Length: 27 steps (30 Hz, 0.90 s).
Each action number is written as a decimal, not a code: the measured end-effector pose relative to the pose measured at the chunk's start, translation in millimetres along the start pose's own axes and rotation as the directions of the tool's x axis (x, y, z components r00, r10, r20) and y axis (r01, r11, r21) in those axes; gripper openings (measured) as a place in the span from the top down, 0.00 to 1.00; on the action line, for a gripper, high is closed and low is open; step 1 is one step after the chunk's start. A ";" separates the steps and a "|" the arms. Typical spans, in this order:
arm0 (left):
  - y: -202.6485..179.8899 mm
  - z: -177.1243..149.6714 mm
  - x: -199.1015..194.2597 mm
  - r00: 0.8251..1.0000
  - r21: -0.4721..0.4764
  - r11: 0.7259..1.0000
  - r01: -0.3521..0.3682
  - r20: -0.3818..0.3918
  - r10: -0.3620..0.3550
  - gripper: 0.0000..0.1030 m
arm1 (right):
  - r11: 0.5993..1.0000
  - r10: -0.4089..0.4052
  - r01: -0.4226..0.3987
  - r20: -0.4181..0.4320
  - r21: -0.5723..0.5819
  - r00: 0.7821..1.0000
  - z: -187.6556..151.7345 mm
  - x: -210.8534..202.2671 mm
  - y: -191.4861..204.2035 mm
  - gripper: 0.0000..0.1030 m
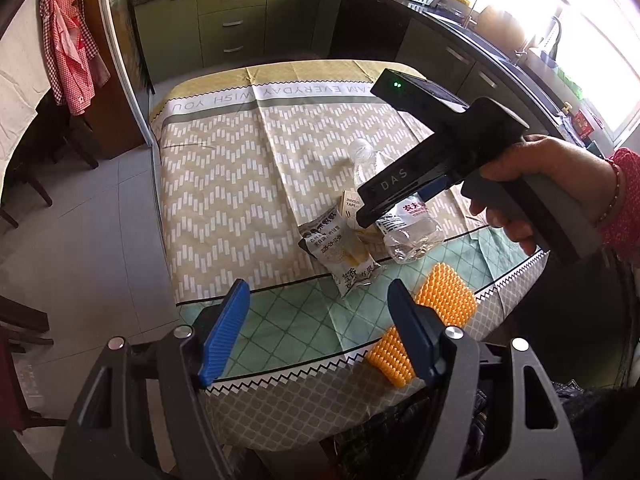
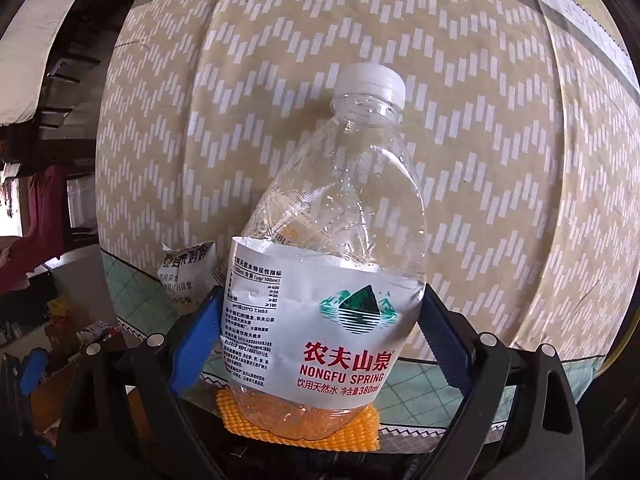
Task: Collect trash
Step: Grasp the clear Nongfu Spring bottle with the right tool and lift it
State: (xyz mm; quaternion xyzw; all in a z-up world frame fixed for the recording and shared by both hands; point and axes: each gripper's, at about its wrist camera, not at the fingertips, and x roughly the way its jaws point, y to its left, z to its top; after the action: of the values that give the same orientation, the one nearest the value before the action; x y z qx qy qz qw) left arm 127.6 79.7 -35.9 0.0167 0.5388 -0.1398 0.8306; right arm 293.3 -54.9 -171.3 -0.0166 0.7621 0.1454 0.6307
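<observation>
An empty clear water bottle [image 2: 340,240] with a white cap and white label sits between the blue pads of my right gripper [image 2: 320,320], which is shut on its labelled middle. In the left wrist view the bottle [image 1: 408,232] lies on the table under the right gripper [image 1: 372,212]. A crumpled snack wrapper [image 1: 340,252] lies just left of it, also seen in the right wrist view [image 2: 184,276]. A small tape box [image 1: 352,204] lies behind the wrapper. My left gripper [image 1: 320,316] is open and empty above the table's near edge.
An orange spiky mat [image 1: 424,320] lies at the near right of the table, under the bottle's base in the right wrist view [image 2: 300,428]. The patterned tablecloth [image 1: 240,184] covers the table. Kitchen cabinets [image 1: 240,20] stand behind; dark chairs [image 1: 40,152] stand at left.
</observation>
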 end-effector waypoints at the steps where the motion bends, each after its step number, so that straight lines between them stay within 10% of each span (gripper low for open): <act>1: -0.7 0.3 0.6 1.000 0.000 1.000 0.000 -0.002 0.000 0.34 | 1.000 0.007 -0.007 0.003 -0.006 1.000 -3.9 -3.3 -2.8 0.11; 16: -36.4 23.5 28.9 0.997 0.035 0.999 0.002 -0.074 0.001 0.34 | 0.990 0.132 -0.129 0.047 -0.056 0.990 -60.7 -47.8 -65.6 0.12; 27: -63.6 42.9 81.1 0.976 -0.001 0.998 -0.066 -0.210 0.064 0.34 | 0.985 -0.080 0.106 0.185 -0.136 0.979 -77.6 -52.0 -119.4 0.12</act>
State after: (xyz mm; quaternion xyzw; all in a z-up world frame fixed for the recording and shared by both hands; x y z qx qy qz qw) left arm 180.7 -6.4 -83.1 0.0455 0.6232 -0.1079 0.7733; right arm 254.6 -196.3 -132.5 -0.0852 0.6882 0.1717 0.6998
